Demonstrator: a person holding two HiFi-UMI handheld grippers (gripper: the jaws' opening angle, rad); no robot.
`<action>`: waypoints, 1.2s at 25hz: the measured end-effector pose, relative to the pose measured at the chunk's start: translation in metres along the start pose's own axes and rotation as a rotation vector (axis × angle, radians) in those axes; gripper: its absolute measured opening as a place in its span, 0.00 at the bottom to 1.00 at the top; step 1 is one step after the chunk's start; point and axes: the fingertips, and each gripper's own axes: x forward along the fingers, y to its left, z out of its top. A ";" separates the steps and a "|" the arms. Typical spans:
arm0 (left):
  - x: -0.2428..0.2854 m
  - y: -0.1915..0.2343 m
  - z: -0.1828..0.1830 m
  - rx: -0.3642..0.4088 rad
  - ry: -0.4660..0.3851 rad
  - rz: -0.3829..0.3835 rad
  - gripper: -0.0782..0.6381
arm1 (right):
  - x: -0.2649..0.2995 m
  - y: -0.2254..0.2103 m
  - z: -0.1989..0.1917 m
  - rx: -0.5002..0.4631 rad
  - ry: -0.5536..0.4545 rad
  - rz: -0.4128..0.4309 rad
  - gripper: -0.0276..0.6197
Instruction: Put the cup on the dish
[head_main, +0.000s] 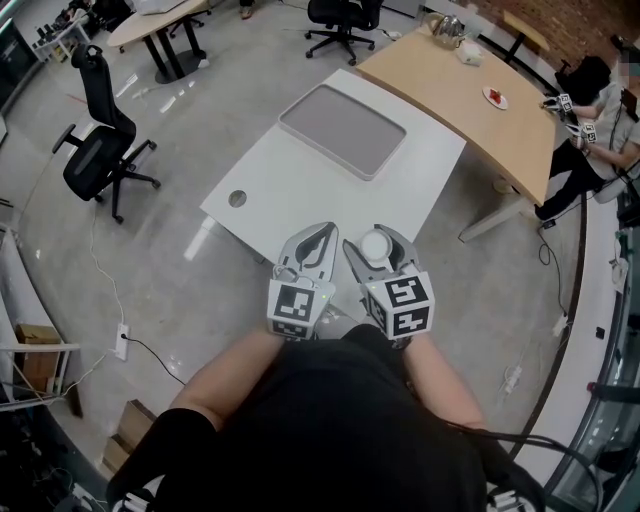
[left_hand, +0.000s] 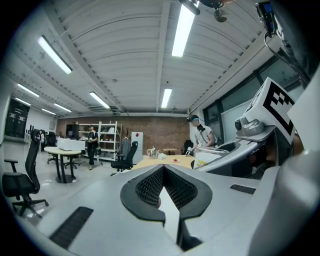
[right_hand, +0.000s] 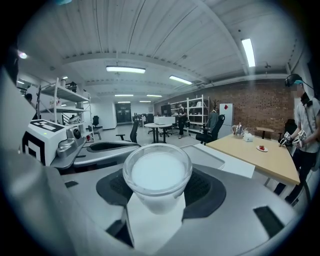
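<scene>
A small translucent white cup (head_main: 375, 246) sits upright between the jaws of my right gripper (head_main: 376, 238), which is shut on it just over the near edge of the white table (head_main: 290, 190). The right gripper view shows the cup (right_hand: 157, 175) close up, with the pads pressed to its sides. A flat grey rectangular dish (head_main: 342, 130) lies further off on the white table, also seen as the dish (right_hand: 202, 154) ahead and to the right. My left gripper (head_main: 321, 232) hangs beside the right one, jaws shut and holding nothing; their tips meet in the left gripper (left_hand: 163, 173) view.
A curved wooden table (head_main: 460, 95) adjoins the white one on the right, carrying a teapot (head_main: 446, 28) and a small plate (head_main: 495, 96). A person (head_main: 600, 110) sits at its far end. A black office chair (head_main: 100, 140) stands on the left.
</scene>
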 end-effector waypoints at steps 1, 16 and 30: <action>-0.002 0.000 0.000 0.004 -0.001 -0.001 0.12 | 0.000 0.002 0.001 0.001 -0.001 0.000 0.41; 0.043 0.002 0.002 -0.011 0.043 0.024 0.12 | 0.023 -0.036 0.010 -0.013 0.013 0.057 0.41; 0.121 0.017 0.007 0.010 0.066 0.167 0.12 | 0.063 -0.093 0.022 -0.032 0.011 0.206 0.41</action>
